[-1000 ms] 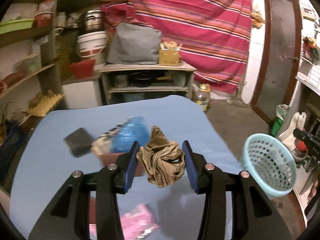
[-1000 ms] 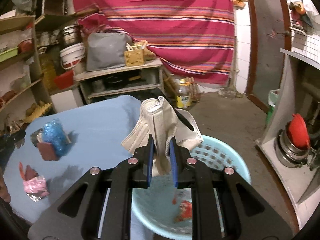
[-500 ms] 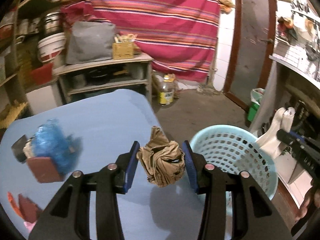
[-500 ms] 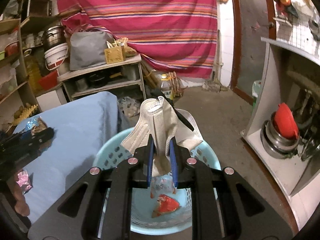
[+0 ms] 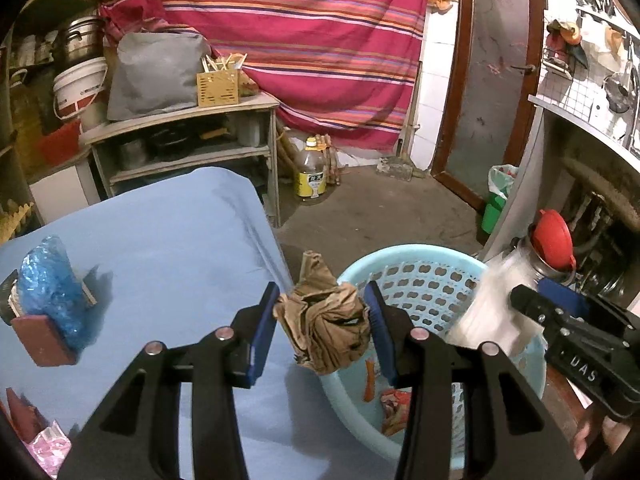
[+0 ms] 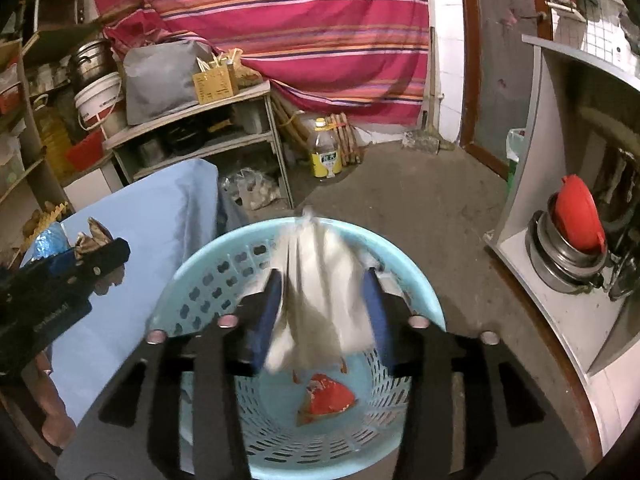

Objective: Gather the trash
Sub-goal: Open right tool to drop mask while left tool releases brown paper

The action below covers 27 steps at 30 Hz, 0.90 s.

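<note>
Two red wrappers (image 6: 326, 398) in basket (image 6: 408, 280), oil bottle (image 6: 326, 152) beyond

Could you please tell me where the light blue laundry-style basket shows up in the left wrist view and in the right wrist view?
Left wrist view: the basket sits lower right of centre, behind the left gripper.
Right wrist view: the basket fills the lower centre, under the right gripper.
Shared landmark: the yellow-labelled bottle on the floor below the striped curtain.
</note>
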Each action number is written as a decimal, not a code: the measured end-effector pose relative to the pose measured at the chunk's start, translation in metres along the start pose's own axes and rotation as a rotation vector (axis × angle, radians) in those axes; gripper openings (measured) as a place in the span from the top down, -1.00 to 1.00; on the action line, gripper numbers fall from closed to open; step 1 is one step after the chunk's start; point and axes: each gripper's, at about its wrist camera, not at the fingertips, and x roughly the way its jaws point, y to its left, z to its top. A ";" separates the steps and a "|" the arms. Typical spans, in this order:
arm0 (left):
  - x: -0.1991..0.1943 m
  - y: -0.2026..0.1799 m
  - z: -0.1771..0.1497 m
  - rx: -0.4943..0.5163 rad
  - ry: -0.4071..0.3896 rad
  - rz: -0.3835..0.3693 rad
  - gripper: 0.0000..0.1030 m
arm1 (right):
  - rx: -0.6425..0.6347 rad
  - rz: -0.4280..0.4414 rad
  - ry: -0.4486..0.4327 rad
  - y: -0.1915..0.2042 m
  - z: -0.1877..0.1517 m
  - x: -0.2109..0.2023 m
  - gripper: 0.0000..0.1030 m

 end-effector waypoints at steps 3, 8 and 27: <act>0.003 -0.003 0.001 0.005 -0.001 -0.006 0.15 | 0.017 -0.010 -0.009 -0.006 0.000 -0.003 -0.18; 0.006 -0.007 -0.001 0.004 0.008 -0.016 0.15 | 0.027 -0.061 -0.037 -0.011 -0.001 -0.010 -0.66; 0.048 -0.032 0.004 0.016 0.107 -0.068 -0.46 | 0.095 -0.109 -0.081 -0.030 0.000 -0.026 -0.88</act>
